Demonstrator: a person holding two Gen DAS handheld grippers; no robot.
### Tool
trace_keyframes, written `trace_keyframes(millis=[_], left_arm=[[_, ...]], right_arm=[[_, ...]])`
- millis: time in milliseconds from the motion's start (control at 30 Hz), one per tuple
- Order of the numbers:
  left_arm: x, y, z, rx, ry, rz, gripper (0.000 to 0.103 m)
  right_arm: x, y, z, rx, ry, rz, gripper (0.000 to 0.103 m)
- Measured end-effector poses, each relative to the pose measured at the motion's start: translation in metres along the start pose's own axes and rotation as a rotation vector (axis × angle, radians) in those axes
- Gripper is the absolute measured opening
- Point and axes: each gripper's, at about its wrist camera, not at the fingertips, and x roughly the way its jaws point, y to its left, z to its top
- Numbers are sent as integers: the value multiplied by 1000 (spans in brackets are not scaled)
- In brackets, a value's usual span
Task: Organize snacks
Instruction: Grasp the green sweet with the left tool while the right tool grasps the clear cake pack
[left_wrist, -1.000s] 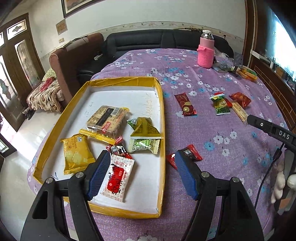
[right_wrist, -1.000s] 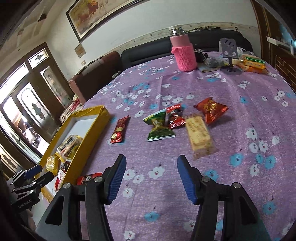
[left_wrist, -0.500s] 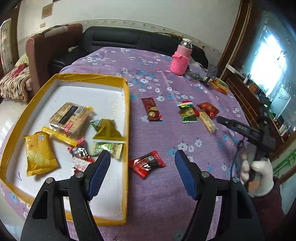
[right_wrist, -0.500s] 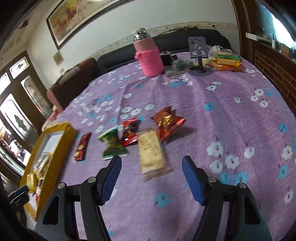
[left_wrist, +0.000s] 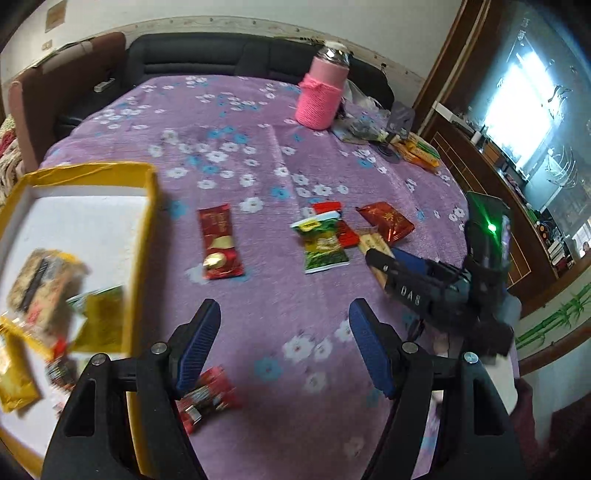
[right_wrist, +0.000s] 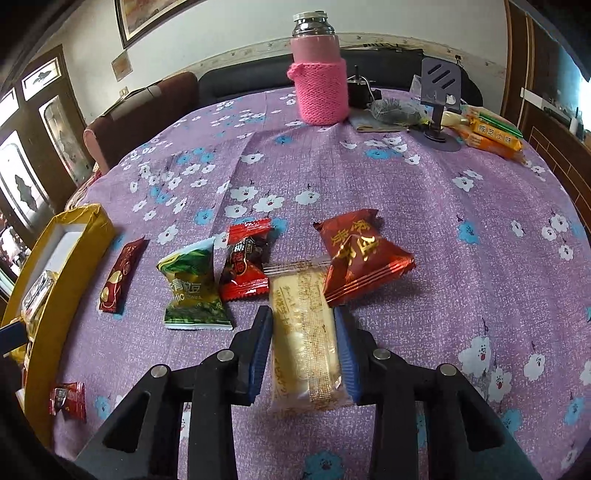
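While its jaws are closing, the right hand-held gripper (right_wrist: 303, 345) has the long clear-wrapped pale biscuit bar (right_wrist: 304, 339) between its blue pads, on the purple flowered bench (right_wrist: 461, 266). The bar looks light, brittle and crinkly-slick, so a gentle hold across its middle suits it. A red foil packet (right_wrist: 360, 254) overlaps its far end and may drag. The left hand-held gripper (left_wrist: 284, 345) hangs apart, empty. The yellow-rimmed white tray (left_wrist: 142, 236) lies left, across open cloth; its raised rim needs clearing
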Motion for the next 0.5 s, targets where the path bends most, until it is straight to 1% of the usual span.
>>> trace_keyframes(millis=[67,133,233,300,400,433,467,500], left_arm=[[20,-13,9,27,18,2,72],[35,-24,16,64,19,16,72],[58,-39,28,139,-6,46,72],[68,-41,34,153,-17,69,71],[83,-38,43,167,-28,52,71],[89,-37,44,170,-20,46,71],[94,-36,45,172,-5,32,65],[97,-35,45,174,8,23,57]], right_arm=[[-2,-2,-2,9,5,11,35],[-3,-4,-2,18,10,22,35],[-6,-8,-3,37,21,43,35],[-7,-12,-3,58,30,56,34],[-7,-21,-1,100,41,75,34],[-8,-22,-1,107,43,79,34],[-8,-22,-1,106,43,78,34],[-8,-20,-2,100,43,71,34]])
